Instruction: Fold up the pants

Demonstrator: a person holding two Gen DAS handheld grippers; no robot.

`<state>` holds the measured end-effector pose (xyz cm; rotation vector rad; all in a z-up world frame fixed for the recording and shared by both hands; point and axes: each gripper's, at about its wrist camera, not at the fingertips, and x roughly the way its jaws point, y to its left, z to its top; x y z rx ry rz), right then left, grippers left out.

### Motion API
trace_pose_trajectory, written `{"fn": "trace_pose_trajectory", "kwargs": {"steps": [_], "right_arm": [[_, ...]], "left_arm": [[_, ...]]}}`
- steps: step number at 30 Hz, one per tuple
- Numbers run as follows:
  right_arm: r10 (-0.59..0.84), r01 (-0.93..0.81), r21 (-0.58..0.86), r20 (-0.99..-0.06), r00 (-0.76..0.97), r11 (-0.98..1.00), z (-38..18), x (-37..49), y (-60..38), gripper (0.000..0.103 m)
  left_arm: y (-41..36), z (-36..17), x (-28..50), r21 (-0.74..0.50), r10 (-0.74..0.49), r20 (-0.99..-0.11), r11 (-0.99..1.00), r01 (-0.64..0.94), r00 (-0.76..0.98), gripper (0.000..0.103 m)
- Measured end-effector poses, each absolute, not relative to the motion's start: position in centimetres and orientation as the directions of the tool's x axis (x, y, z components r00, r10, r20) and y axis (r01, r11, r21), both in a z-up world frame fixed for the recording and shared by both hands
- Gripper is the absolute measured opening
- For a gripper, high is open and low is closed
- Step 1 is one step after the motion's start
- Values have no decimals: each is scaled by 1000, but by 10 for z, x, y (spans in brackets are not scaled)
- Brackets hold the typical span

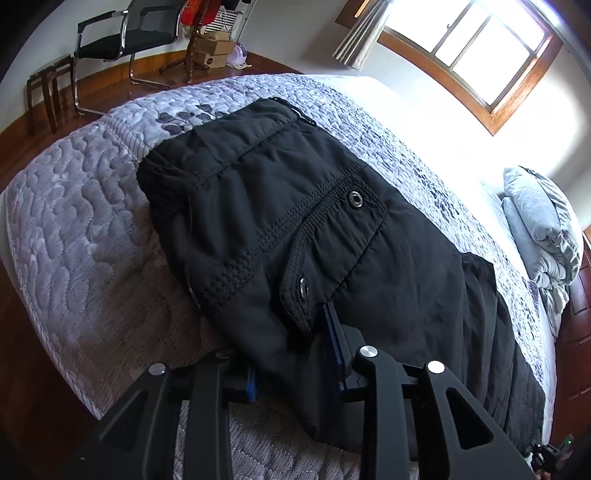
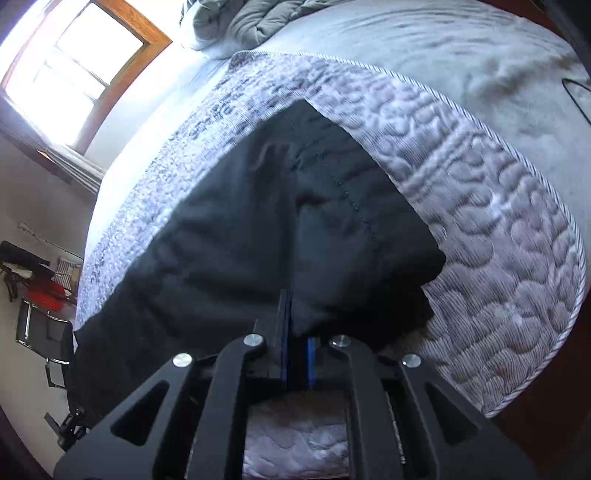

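Quilted bed (image 1: 74, 236) — both jaws angled down, each clamping the black pants (image 1: 332, 236).

A bed is covered by a grey quilted bedspread (image 1: 74, 229) with a raised cloud-like stitch pattern and a darker leaf print near its far edge. Beneath and beyond the bedspread lies a pale sheet (image 2: 424, 44). A crumpled grey duvet (image 1: 543, 229) is bunched at the head of the bed. A wood-framed window (image 1: 476, 48) admits strong daylight; a gathered curtain (image 1: 364, 33) hangs at its side. A black chair with a chrome frame (image 1: 122, 37) stands on the reddish wooden floor (image 1: 155, 77), with a dark wooden stool (image 1: 48, 88) just beside it. Stacked cardboard boxes (image 1: 214, 50) sit against the far wall.
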<state>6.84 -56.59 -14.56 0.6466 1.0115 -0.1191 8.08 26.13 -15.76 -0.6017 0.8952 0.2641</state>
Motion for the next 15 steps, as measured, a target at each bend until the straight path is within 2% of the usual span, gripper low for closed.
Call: {"fn": "trace_pose_trajectory", "kwargs": {"steps": [1,2,4,5,6,9,15], "right_arm": [[204,382,455,-815,542,805,-150,60,-569,15],[210,386,468,-810,548,795,-152,54,-573,22],[221,384,494,-792,569,780,-151,43,-577,34],[218,386,493,-792,571,780,-148,41,-577,46],[219,387,498,-788,575,777,-145,35,-579,51],[241,404,548,-764,598,733,-144,25,-588,67],[334,421,696,-676,657,582,-149,0,-611,69]], "left_arm": [[261,-158,82,-383,-39,-795,806,-451,606,39],[261,-157,82,-392,-54,-794,806,-443,606,56],[257,-153,83,-415,-84,-786,806,-422,613,75],[254,-151,83,-407,-78,-789,810,-423,610,87],[252,-149,82,-390,-63,-796,814,-431,602,92],[250,-143,73,-386,-53,-803,806,-449,594,96],[262,-147,40,-481,-93,-790,707,-518,606,99]]}}
